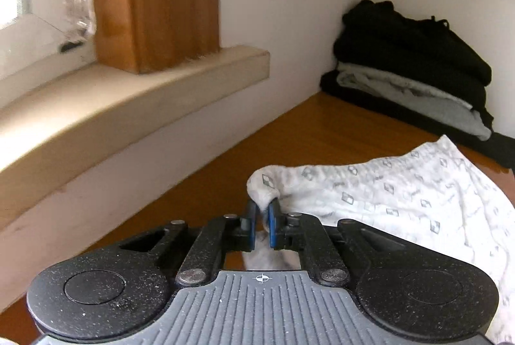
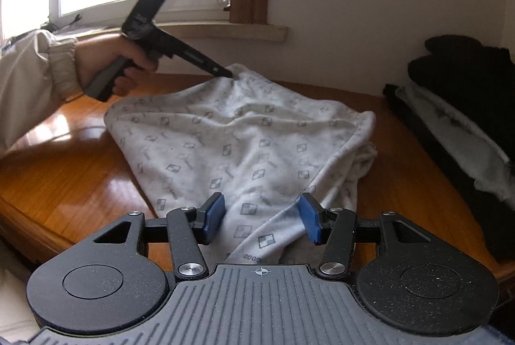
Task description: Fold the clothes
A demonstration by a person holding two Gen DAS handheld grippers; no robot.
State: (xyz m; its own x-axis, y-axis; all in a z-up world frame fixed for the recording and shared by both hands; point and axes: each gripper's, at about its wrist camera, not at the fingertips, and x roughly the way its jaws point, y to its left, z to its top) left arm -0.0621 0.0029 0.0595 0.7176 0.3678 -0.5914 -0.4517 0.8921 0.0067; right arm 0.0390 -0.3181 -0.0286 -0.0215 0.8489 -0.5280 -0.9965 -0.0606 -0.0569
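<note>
The left gripper [image 1: 262,216], angled down, pinches the patterned garment's [image 2: 244,139] corner, while the right gripper [image 2: 262,216] hovers agape.

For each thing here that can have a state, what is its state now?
Left gripper: jaws shut on a corner of the white garment.
Right gripper: jaws open, above the garment's near edge.
White garment: partly folded, rumpled, far corner lifted.
Clothes stack: folded, in the corner.

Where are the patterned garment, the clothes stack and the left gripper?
patterned garment [image 2: 244,135], right wrist view, middle of its spread cloth.
clothes stack [image 1: 415,68], left wrist view, grey layer mid-stack.
left gripper [image 1: 262,209], left wrist view, tips pinching the garment's corner.
</note>
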